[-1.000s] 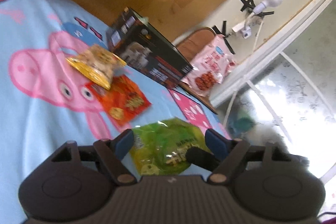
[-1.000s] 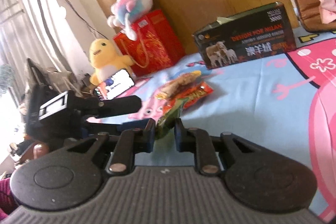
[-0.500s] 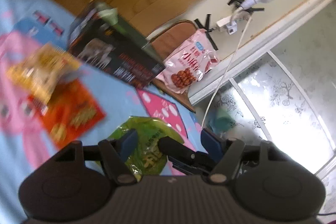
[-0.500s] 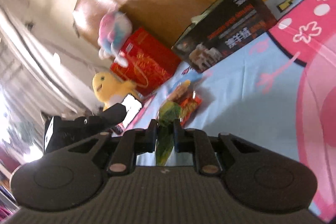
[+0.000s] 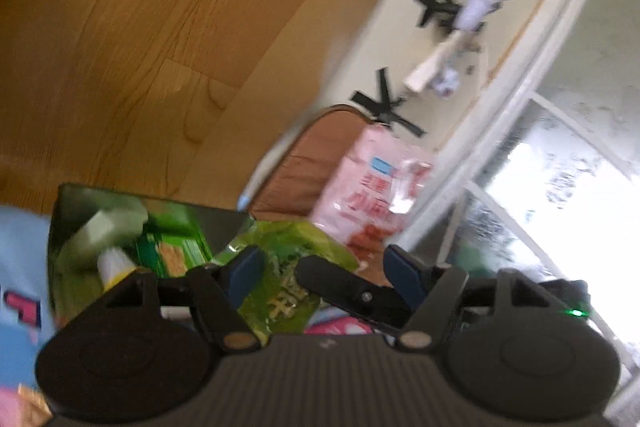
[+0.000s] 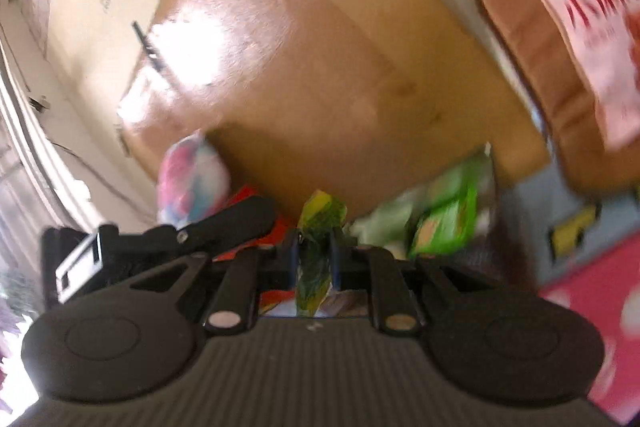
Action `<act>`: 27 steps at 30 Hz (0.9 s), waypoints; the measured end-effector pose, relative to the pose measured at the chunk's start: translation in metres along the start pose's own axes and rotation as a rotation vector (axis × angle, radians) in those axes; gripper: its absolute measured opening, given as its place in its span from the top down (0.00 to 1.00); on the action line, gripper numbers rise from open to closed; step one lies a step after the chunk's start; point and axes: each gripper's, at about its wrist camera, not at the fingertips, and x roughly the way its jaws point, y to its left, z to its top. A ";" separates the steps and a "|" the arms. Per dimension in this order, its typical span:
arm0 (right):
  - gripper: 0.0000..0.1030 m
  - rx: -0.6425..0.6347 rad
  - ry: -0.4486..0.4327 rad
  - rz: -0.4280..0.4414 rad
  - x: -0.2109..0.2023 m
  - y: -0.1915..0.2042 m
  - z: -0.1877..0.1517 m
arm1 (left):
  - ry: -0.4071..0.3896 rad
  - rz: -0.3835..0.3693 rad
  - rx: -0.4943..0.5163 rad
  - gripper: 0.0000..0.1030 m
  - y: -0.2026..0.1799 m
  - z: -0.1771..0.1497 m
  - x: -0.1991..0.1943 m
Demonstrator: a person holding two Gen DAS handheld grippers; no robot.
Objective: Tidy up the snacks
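Right tongs (image 6: 314, 259) clamped on edge of green snack bag (image 6: 316, 247), held up off the bed just short of the dark box (image 5: 120, 227). Left tongs (image 5: 324, 277) opening, bag (image 5: 288, 267) between fingers, contact unclear. Box open-topped, green packets (image 5: 172, 251) and a pale packet inside. Pink snack bag (image 5: 372, 195) leaning on brown cushion (image 5: 304, 167) behind.

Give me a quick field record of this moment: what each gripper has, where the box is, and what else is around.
right gripper: shut on the green snack bag
left gripper: jaws opening, pads wide of the bag; the bag and the right gripper's finger lie between them
open box: just ahead, green packets inside
pink snack bag: leaning on a brown cushion
surface: cartoon bedsheet
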 end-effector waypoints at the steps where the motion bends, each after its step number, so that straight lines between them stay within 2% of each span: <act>1: 0.82 -0.028 -0.004 -0.029 0.009 -0.003 0.004 | -0.002 0.022 -0.014 0.31 0.005 0.002 0.009; 4: 0.78 -0.144 -0.019 -0.160 0.026 -0.010 0.010 | 0.022 0.059 -0.053 0.31 0.018 0.002 0.028; 5: 0.71 -0.188 -0.013 -0.234 0.031 -0.011 0.009 | 0.022 0.065 -0.064 0.31 0.020 0.000 0.028; 6: 0.57 -0.210 -0.009 -0.282 0.032 -0.013 0.009 | 0.020 0.061 -0.069 0.31 0.021 -0.003 0.026; 7: 0.55 -0.221 -0.019 -0.321 0.030 -0.015 0.008 | 0.017 0.053 -0.066 0.31 0.022 -0.006 0.021; 11: 0.54 -0.248 -0.070 -0.361 0.006 -0.018 0.000 | -0.004 0.054 -0.050 0.31 0.025 -0.017 -0.020; 13: 0.54 -0.238 -0.074 -0.350 -0.009 -0.015 -0.007 | -0.023 0.057 -0.048 0.31 0.028 -0.024 -0.051; 16: 0.54 -0.251 -0.050 -0.295 -0.021 0.001 -0.023 | -0.057 0.123 -0.030 0.29 0.037 -0.040 -0.103; 19: 0.54 -0.276 0.100 -0.204 -0.012 0.015 -0.053 | -0.058 0.191 -0.067 0.29 0.054 -0.062 -0.143; 22: 0.54 -0.295 0.260 -0.174 0.018 0.025 -0.075 | -0.062 0.243 -0.121 0.29 0.069 -0.085 -0.171; 25: 0.55 -0.282 0.333 -0.140 0.043 0.034 -0.090 | -0.085 0.258 -0.194 0.29 0.083 -0.102 -0.186; 27: 0.55 -0.234 0.352 -0.139 0.064 0.035 -0.091 | -0.094 0.243 -0.271 0.29 0.095 -0.111 -0.191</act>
